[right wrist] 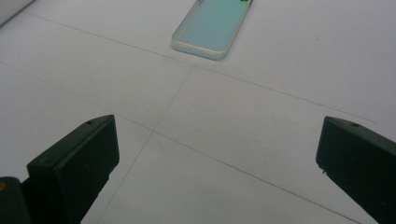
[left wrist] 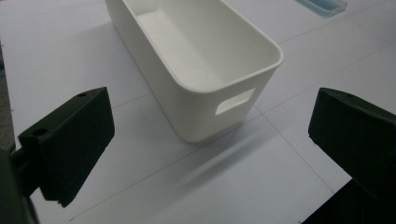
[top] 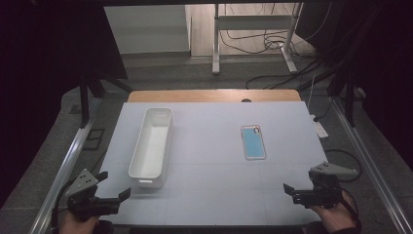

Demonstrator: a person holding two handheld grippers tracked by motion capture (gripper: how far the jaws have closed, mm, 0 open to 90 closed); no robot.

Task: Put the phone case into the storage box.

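Left gripper at near left corner of table, jaws wide, empty, just short of white bin lying lengthwise on left half. Right gripper at near right corner, jaws wide, empty. Blue phone case flat, right of centre, well beyond right gripper.
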